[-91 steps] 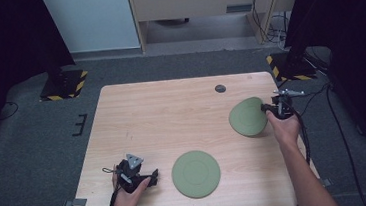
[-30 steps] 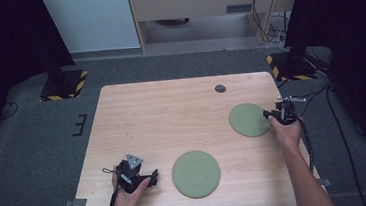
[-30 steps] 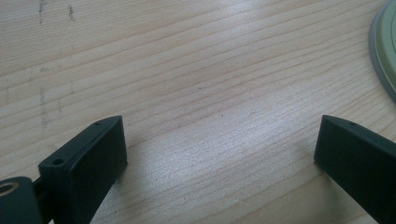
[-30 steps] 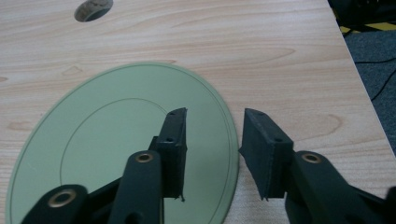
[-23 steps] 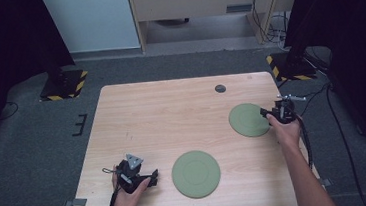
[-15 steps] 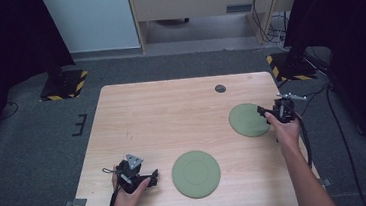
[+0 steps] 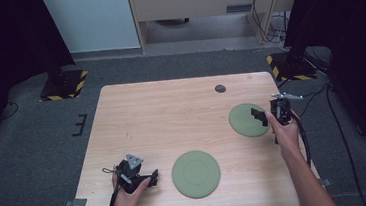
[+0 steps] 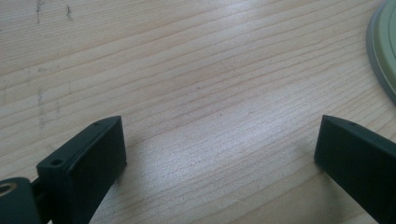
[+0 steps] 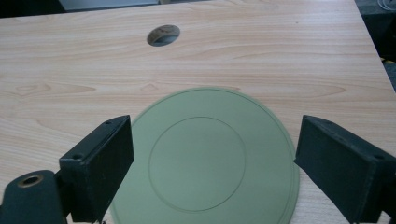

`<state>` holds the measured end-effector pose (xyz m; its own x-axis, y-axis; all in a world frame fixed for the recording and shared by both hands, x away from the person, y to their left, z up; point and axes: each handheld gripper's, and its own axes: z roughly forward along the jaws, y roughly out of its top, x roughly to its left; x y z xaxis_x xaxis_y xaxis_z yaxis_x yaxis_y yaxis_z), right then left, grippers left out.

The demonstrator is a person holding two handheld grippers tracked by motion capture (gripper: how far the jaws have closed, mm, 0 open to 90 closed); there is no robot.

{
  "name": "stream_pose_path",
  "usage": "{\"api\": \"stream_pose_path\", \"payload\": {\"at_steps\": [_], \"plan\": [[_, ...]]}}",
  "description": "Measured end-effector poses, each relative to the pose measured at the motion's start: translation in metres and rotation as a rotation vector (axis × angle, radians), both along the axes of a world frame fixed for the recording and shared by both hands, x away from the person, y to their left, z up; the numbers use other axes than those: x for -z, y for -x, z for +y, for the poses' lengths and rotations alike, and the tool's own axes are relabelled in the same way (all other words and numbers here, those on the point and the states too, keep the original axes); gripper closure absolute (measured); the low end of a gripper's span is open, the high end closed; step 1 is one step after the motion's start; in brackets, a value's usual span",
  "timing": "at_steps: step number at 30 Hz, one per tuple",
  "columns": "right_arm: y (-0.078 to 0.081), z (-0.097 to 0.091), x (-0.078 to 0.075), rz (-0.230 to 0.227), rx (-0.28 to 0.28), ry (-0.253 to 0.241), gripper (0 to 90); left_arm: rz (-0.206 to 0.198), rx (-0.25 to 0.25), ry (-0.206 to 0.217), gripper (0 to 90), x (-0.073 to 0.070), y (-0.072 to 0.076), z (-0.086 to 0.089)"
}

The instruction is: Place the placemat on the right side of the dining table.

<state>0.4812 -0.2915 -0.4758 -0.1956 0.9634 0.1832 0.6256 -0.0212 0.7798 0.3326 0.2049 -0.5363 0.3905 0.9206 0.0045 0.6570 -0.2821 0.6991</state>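
Note:
Two round green plates lie flat on the wooden table (image 7: 172, 114). One plate (image 7: 195, 173) is near the front edge, the other (image 7: 245, 120) at the right side. My right gripper (image 7: 260, 117) hovers just above the right rim of the far plate (image 9: 205, 163); its jaws have just been opening, and they stand open (image 9: 214, 135) with nothing pressed between them. My left gripper (image 7: 152, 178) rests low on the table left of the near plate, open (image 8: 219, 133) over bare wood, with that plate's rim (image 8: 385, 51) off to one side.
A dark round cable hole (image 7: 220, 88) (image 9: 163, 35) sits in the tabletop behind the far plate. The table's right edge runs close behind my right hand. Black-and-yellow striped stand bases (image 7: 64, 85) (image 7: 288, 67) and cables lie on the floor beyond.
The right gripper set the far plate down flat, opened its jaws, let go of the rim and lifted slightly. The left gripper and the near plate stayed put.

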Motion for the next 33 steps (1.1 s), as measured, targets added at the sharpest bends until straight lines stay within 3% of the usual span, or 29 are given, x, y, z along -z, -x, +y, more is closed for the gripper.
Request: {"api": "stream_pose_path", "payload": {"at_steps": [24,33], "plan": [[0.026,0.013,-0.019,-0.044,-0.091,0.001,8.2,0.0,0.003,-0.001,1.6,0.0,0.0,0.0],[0.035,0.018,-0.021,-0.039,-0.126,0.01,7.5,-0.001,0.005,-0.001,1.6,0.0,0.0,0.0]]}}
